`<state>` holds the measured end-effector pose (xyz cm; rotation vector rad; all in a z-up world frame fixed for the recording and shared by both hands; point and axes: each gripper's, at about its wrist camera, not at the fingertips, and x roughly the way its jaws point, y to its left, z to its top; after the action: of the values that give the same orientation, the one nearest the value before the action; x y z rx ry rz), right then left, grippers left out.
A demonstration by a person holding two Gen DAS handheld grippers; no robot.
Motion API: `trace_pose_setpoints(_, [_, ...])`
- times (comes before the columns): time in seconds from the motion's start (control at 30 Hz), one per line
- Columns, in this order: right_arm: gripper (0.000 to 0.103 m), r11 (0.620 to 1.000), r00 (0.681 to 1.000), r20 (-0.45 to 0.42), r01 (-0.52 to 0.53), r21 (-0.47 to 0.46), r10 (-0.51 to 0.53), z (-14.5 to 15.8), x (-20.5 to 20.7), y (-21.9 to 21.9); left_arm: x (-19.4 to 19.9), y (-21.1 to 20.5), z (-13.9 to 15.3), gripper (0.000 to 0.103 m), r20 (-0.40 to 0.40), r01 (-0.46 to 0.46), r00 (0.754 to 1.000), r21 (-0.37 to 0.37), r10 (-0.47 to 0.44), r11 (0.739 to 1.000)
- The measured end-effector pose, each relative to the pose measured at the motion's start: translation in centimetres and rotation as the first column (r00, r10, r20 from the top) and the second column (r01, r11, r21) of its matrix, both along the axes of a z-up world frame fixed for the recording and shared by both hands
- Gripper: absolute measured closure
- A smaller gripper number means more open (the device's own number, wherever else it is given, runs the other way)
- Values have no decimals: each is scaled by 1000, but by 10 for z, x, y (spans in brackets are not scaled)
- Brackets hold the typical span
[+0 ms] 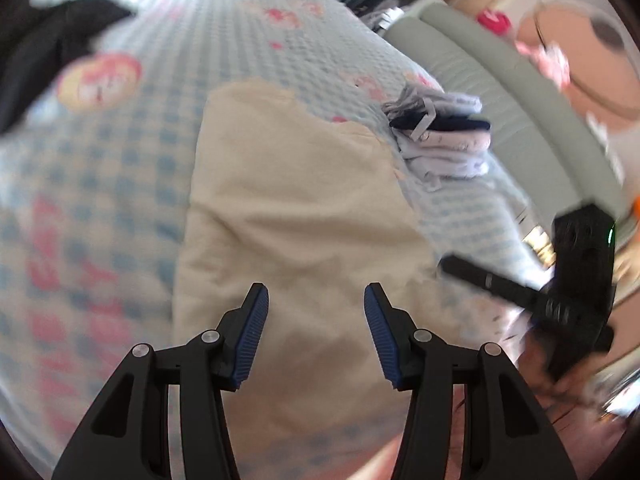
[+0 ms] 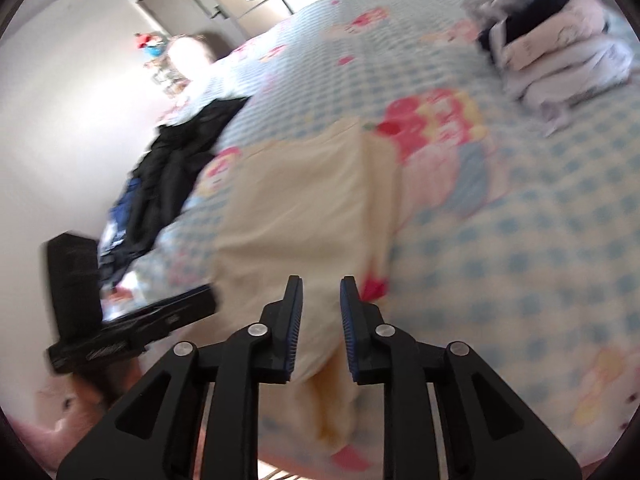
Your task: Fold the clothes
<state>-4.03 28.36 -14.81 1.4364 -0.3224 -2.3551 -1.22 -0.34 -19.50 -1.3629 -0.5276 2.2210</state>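
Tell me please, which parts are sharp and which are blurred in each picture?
Left wrist view: left tool sharp, cream garment and checked bedspread motion-blurred. Right wrist view: right tool sharp, garment, folded pile smeared; white wall overexposed.

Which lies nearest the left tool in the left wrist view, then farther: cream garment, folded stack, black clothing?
1. Cream garment, directly under the open left tool.
2. Folded stack, ahead to the right.
3. Black clothing, far upper left.

Both wrist fisheyes look down closely, from opposite sides, at the shared cream garment (image 1: 304,200) (image 2: 304,208) on the bed (image 1: 120,168) (image 2: 520,240).
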Motion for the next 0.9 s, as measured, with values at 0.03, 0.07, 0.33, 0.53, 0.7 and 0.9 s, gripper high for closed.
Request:
trace_pose_setpoints(0.03, [83, 1000, 1000, 1, -5, -2, 5, 1, 3, 0, 1, 0, -4, 51, 3, 2, 1000, -23, -2, 1000])
trace_pose_setpoints(0.07, [83, 1000, 1000, 2, -9, -4, 9, 1, 6, -1, 2, 0, -5, 51, 1, 5, 1000, -35, -5, 999])
trace_pose_setpoints(0.33, [83, 997, 998, -23, 67, 40, -66, 14, 9, 6, 7, -24, 5, 52, -37, -60, 998, -74, 57, 995])
trace_pose_setpoints(0.53, [80, 993, 997, 16, -76, 96, 75, 5, 8, -18, 3, -29, -2, 52, -25, -84, 996, -82, 82, 993])
trace_pose_setpoints(0.7, [75, 998, 994, 102, -37, 47, 32, -13, 11, 0, 3, -33, -4, 52, -25, -76, 997, -89, 74, 993])
trace_pose_setpoints(0.9, [72, 997, 998, -8, -67, 28, 67, 37, -23, 15, -28, -53, 6, 52, -43, -118, 992, -71, 115, 990])
